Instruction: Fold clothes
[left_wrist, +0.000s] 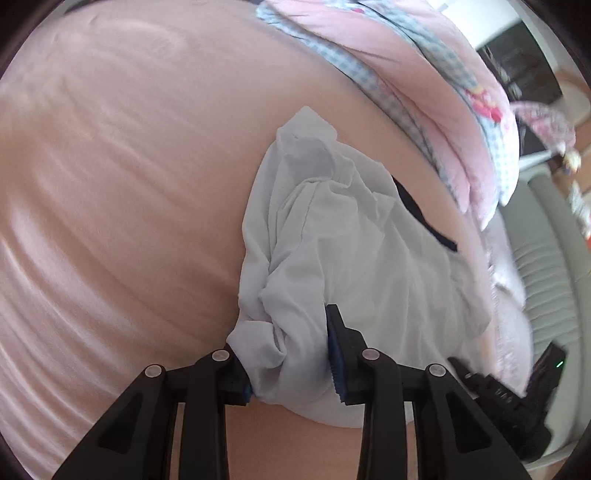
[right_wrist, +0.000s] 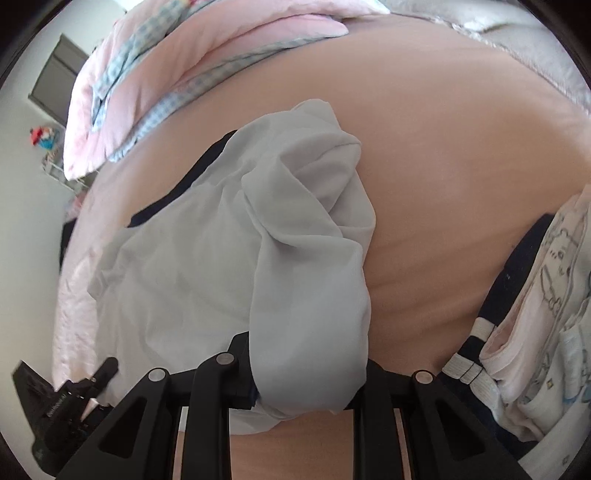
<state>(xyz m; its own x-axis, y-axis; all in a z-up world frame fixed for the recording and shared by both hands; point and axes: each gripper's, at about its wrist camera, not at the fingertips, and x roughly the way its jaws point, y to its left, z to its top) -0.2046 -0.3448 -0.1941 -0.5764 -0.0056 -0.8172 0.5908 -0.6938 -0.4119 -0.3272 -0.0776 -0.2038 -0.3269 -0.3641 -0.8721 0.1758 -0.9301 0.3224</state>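
Left wrist view: the left gripper (left_wrist: 291, 354) is pinching a bunched edge of the white garment (left_wrist: 332, 236), its jaws clenched on the cloth. The garment is lying crumpled on the pink bed (left_wrist: 110, 203), not folded yet.

Right wrist view: the right gripper (right_wrist: 306, 384) is squeezing another edge of the white garment (right_wrist: 207, 258). I think the folding is only just starting.

Garment (left_wrist: 332, 240) on bed (left_wrist: 129, 184)
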